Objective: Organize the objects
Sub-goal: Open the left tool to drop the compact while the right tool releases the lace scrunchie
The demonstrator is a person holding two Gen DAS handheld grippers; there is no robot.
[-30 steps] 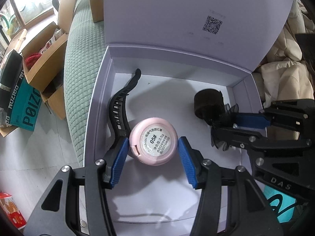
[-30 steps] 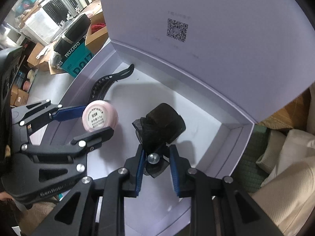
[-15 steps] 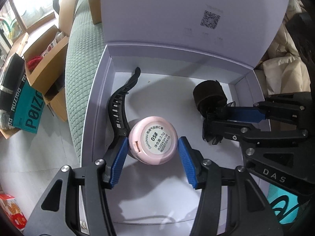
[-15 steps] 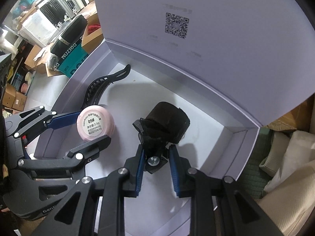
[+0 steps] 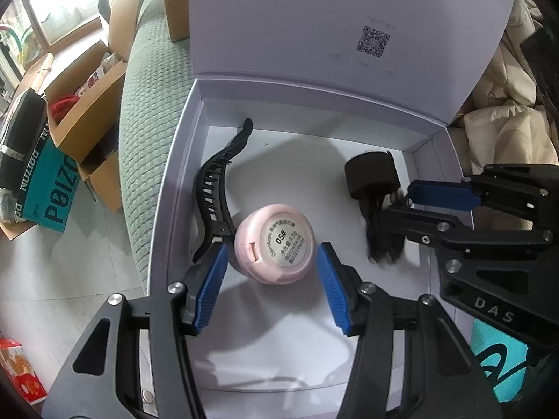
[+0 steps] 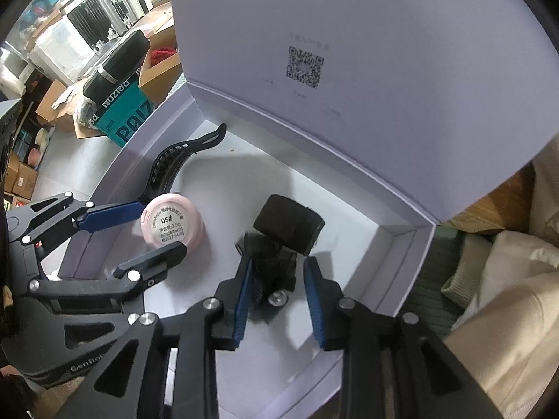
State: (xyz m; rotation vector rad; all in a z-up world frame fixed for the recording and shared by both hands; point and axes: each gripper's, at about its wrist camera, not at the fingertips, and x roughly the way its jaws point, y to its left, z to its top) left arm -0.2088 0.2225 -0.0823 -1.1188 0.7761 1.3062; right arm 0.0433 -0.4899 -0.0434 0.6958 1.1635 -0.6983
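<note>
Right gripper has let go: its blue pads, clamped on the black hair tie half a second ago, now stand apart with a gap on the right side, the left pad at most brushing the frill. Left gripper is released too, pads spread wide of the pink jar with clear air on both sides, same as a second ago.

What that means, my read: both drops into the box are done and the next step is to back out, not regrasp.

Layout, big to small:
- Lilac box, lid propped open at the back, sits on the green cushion.
- Black hair clip lies along the box's left wall, touching nothing but the floor as far as I can tell.
- Black hair tie, with a frilly bow, rests on the box floor toward the right rear, now leaning a bit further from the pads than before.
- Pink jar lies mid-floor, label up, just beside the clip's hinge end; it has barely shifted.

Pose: both tools point down into the box from the front edge. Left tool is over the jar and the right tool is over the tie, the two frames near each other but apart.

Risk on retreat: frill snagging the right tool's left pad.
</note>
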